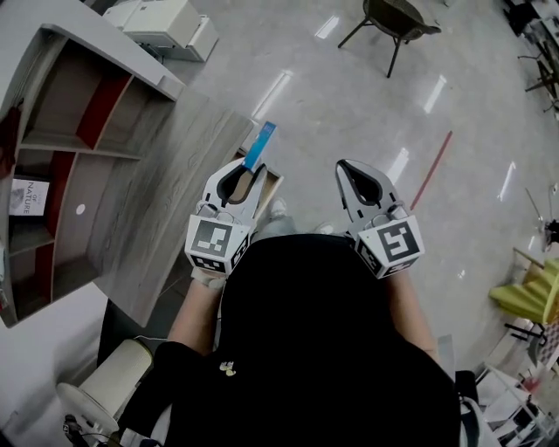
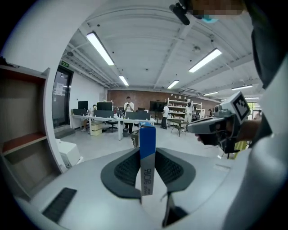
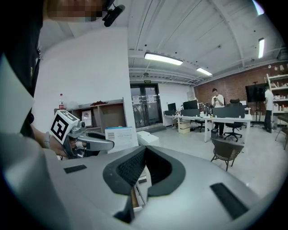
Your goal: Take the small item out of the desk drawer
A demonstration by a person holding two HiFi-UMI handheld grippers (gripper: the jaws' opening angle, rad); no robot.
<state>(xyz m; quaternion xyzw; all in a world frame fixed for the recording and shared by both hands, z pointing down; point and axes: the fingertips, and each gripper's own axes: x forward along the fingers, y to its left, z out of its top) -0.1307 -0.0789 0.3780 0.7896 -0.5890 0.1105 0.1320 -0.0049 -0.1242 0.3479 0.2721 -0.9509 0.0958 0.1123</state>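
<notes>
The small item is a flat blue-and-white box [image 1: 260,144], and my left gripper [image 1: 247,168] is shut on its lower end, raised above the desk's front edge. In the left gripper view the box [image 2: 147,161] stands upright between the dark pads [image 2: 128,168], blue end up. Just under that gripper, a wooden corner of the open desk drawer [image 1: 272,183] shows. My right gripper [image 1: 347,168] hangs level beside it to the right, shut and empty. The right gripper view shows its jaws closed at the tips [image 3: 145,151], with the drawer [image 3: 134,197] below and the box [image 3: 121,137] at the left.
A grey wood-grain desk [image 1: 166,192] with a red-and-grey shelf unit [image 1: 83,148] fills the left. A white printer [image 1: 168,26] stands beyond it and a dark chair [image 1: 393,22] on the polished floor ahead. People stand at far desks [image 2: 128,117].
</notes>
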